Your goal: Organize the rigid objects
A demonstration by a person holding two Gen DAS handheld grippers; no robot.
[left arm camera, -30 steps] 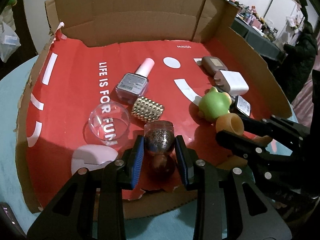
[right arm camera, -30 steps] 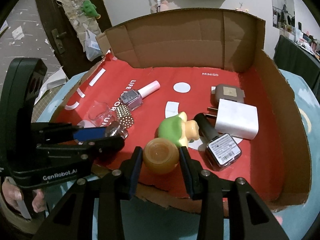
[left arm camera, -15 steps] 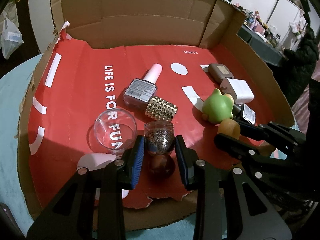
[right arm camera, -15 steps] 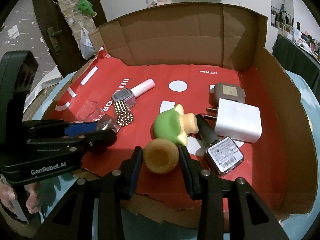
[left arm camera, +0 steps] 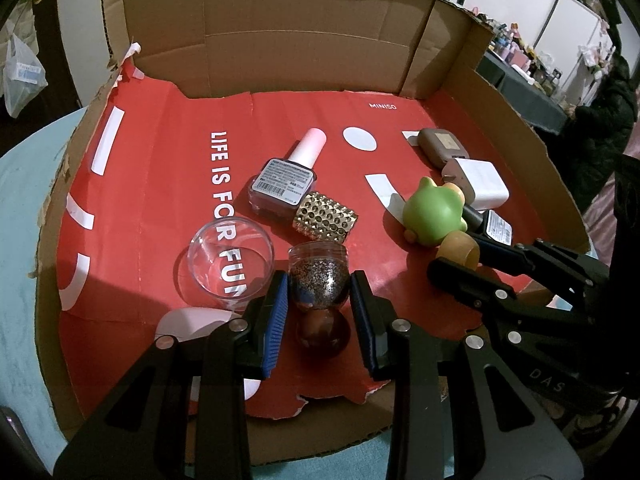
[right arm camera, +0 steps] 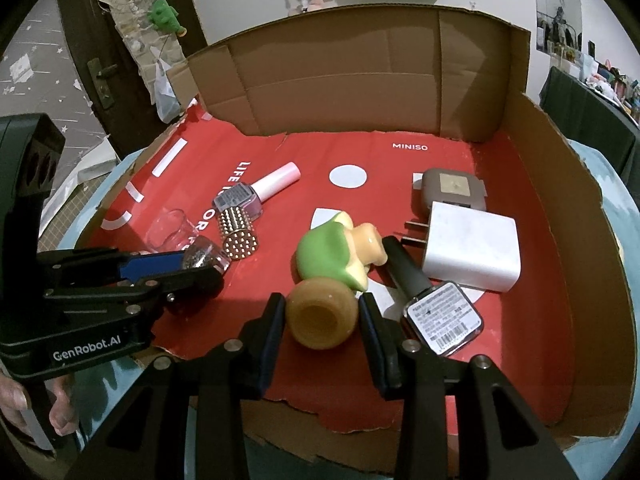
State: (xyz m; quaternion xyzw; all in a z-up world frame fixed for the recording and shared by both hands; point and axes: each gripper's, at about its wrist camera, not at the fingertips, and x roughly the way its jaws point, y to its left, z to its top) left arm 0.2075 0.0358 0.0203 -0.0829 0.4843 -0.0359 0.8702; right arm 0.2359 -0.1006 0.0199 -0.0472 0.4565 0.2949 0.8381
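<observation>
1. The left gripper jaws are clenching the glitter jar at the cardboard tray's near edge.
2. The right gripper jaws are clenching a tan cup, just beside the green toy, inside that tray.

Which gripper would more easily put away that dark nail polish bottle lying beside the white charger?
Probably the right gripper: the dark nail polish bottle lies just beside it. But it's shut on a tan cup, which it must release first.

Black hand-held gripper, blue pads, silver screws, "GenRobot.AI" marking.
</observation>
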